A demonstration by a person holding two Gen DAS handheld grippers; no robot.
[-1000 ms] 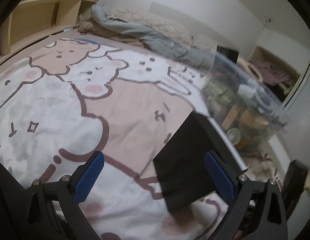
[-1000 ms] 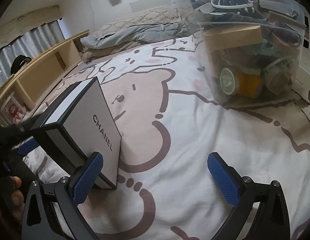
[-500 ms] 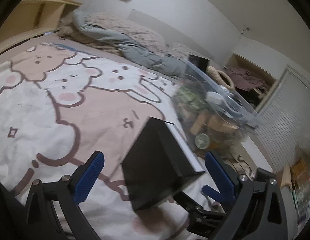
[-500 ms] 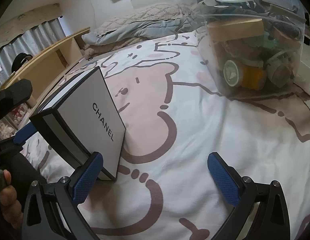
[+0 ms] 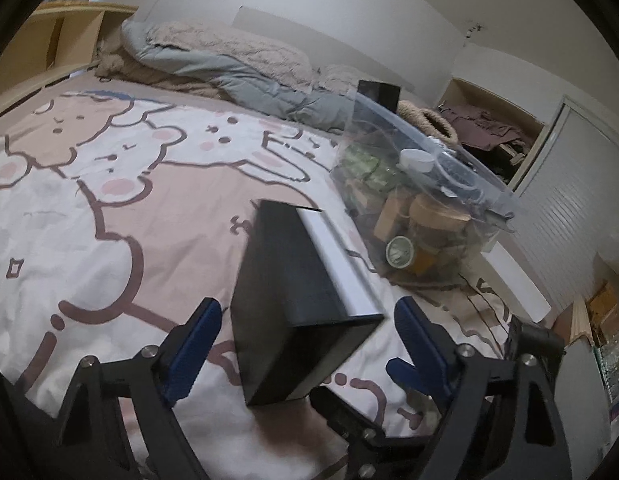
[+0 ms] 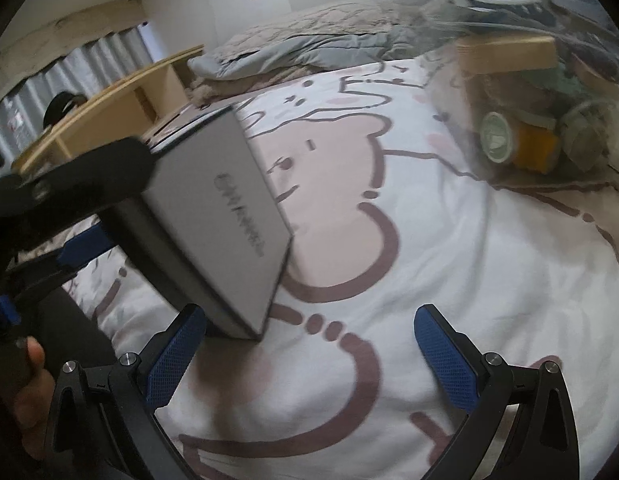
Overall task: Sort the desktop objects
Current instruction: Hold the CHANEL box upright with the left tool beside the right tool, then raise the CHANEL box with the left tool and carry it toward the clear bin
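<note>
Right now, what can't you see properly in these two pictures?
- Lettering on the box: right wrist view, motion blur smears it.
- Things inside the clear bin: both views, hazy plastic and clutter; right view cuts its top off.
- Left gripper: jaws closing around the box; pad contact unclear.
- The box's underside: both views, hidden against the bedsheet.

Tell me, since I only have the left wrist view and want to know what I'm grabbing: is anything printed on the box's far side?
Observer: Yes, the box has a pale face with dark lettering, blurred in the right wrist view.
Operator: Is the right hand-held gripper on it?
Observer: No, the right hand-held gripper is open and empty; the box's lower corner lies close to one of its pads.
</note>
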